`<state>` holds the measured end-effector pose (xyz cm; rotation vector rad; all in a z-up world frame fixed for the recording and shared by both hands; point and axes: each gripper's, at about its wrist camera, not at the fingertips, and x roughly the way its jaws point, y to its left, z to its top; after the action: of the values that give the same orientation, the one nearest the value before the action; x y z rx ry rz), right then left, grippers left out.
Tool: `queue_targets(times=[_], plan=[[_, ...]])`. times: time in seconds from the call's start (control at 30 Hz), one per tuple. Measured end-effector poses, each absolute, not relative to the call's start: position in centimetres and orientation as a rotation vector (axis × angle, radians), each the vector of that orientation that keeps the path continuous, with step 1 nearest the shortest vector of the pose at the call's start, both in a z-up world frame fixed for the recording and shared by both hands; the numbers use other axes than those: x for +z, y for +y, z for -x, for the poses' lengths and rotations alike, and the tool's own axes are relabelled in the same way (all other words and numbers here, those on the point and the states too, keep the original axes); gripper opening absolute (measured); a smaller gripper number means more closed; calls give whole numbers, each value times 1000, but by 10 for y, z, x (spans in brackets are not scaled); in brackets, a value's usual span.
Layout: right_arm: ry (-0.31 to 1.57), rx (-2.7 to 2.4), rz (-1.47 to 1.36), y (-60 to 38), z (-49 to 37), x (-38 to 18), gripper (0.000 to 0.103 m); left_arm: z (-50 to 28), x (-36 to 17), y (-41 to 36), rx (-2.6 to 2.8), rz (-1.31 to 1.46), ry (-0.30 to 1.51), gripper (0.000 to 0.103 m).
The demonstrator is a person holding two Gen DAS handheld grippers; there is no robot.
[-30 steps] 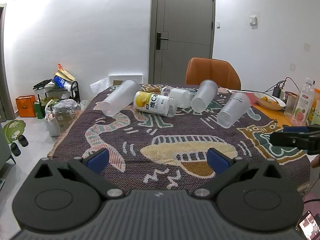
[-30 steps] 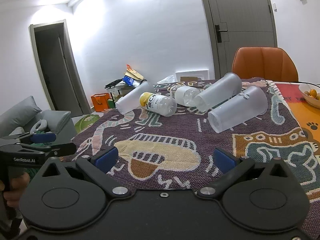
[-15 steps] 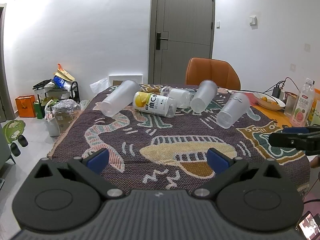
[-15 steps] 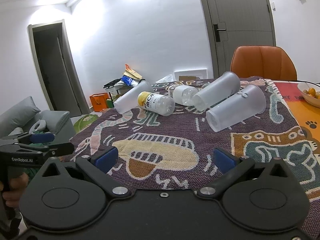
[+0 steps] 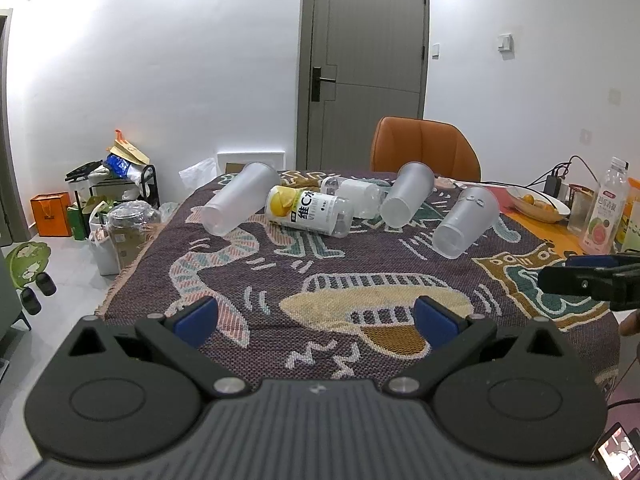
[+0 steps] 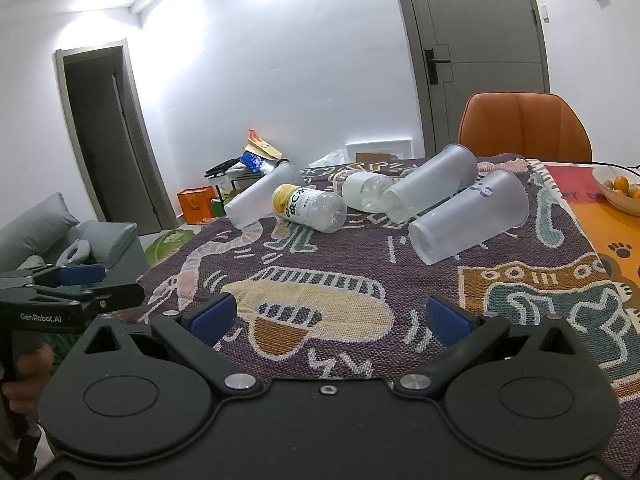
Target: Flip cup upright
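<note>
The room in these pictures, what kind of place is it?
Probably a home living or dining room: a table under a woven blanket, an orange chair, a grey sofa, and a fruit bowl.

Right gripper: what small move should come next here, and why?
Probably ease the right gripper forward toward the nearest frosted cup. Its jaws stand open and empty, that cup lies on its side on the blanket, closest ahead.

I see a table covered by a patterned woven cloth (image 5: pixel 360 280), and on it three frosted cups lie on their sides: the left cup (image 5: pixel 239 199), the middle cup (image 5: pixel 406 195) and the right cup (image 5: pixel 464 222). Between them lie a yellow-label bottle (image 5: pixel 310 211) and a clear bottle (image 5: pixel 356 194). On the bare orange part at the right sit a fruit bowl (image 5: pixel 538 202) and an upright drink bottle (image 5: pixel 604 210).
</note>
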<state>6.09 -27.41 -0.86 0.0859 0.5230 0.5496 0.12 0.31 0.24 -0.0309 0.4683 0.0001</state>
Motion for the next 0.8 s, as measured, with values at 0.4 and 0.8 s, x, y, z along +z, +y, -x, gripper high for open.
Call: queue_targets(times=[0.4,0.8], plan=[[523,543,-84,-275,-61,-8,103,0,2,1,-7,32,465,103],[527,528,-89,-278,-66,-11,103,-10,0,4,-23,64,455,103]])
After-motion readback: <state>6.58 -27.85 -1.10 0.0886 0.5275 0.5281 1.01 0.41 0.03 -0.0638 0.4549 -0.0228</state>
